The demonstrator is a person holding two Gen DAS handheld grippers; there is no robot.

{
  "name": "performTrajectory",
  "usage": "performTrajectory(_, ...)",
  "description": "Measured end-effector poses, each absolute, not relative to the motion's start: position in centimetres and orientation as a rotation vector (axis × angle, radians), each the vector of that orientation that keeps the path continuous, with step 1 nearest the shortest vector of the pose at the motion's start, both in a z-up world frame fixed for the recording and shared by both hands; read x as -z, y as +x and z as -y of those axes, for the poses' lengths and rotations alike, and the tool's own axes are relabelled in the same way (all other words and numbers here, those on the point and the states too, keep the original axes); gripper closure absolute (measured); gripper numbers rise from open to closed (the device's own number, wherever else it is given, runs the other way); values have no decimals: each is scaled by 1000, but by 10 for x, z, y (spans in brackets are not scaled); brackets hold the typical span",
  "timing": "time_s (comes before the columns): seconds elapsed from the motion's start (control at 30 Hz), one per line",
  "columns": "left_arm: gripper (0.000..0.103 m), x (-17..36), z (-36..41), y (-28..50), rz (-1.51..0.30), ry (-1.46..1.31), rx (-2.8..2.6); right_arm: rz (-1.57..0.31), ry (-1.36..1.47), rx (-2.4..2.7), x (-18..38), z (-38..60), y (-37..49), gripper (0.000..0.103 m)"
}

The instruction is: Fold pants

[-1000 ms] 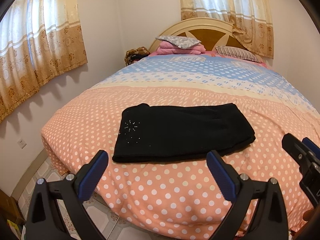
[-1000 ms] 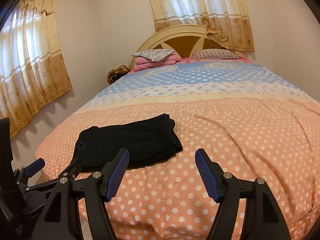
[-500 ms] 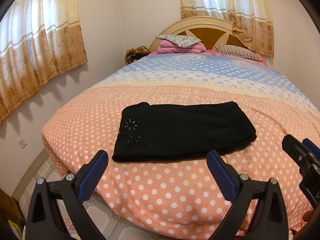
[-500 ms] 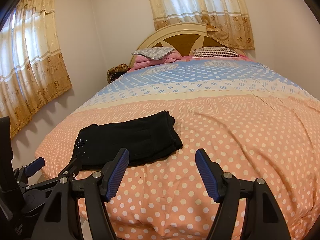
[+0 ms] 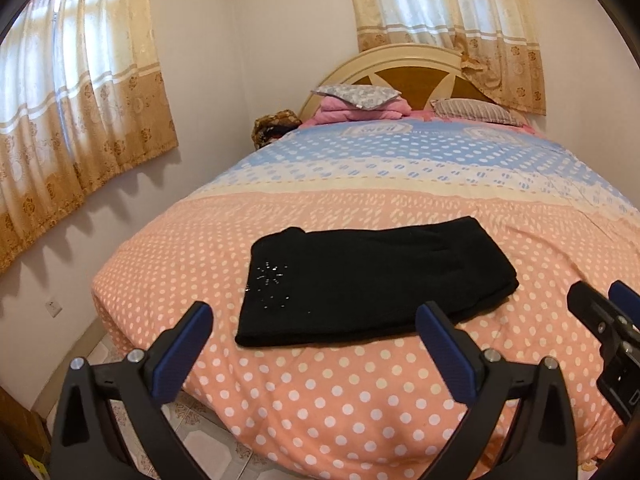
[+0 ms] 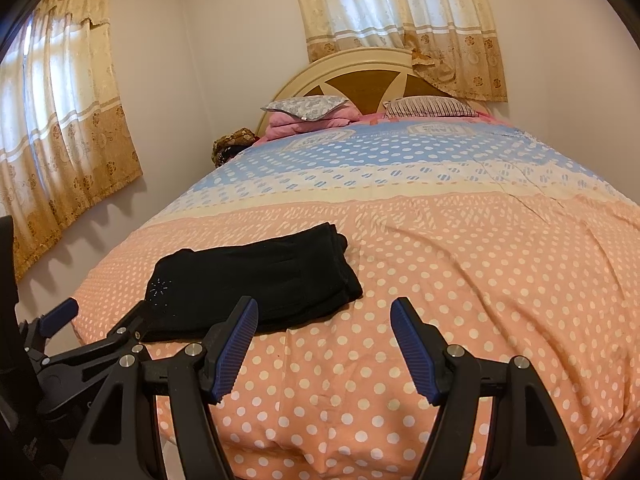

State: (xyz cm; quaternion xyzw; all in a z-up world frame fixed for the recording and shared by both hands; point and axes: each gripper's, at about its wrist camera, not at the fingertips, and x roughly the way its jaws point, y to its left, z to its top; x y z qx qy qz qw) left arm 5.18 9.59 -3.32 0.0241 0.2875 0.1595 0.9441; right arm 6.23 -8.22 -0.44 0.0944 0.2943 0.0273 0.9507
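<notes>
Folded black pants (image 5: 368, 280) lie on the dotted bedspread (image 5: 360, 400).

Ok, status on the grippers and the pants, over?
Left gripper open, empty. Right gripper open, empty. Black pants lie folded on bedspread, untouched. Nothing in the way.

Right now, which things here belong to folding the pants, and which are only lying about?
For the job:
pants, folded
bed cover under them
left gripper
right gripper

Lying about:
pillows
pink blanket
curtains
brown bag
</notes>
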Motion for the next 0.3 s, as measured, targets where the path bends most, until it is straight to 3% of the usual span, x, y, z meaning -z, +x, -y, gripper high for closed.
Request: performTrajectory(0.3, 0, 34, -95, 51, -578, 32, -274, -612, 204, -47, 8, 84, 65, 33)
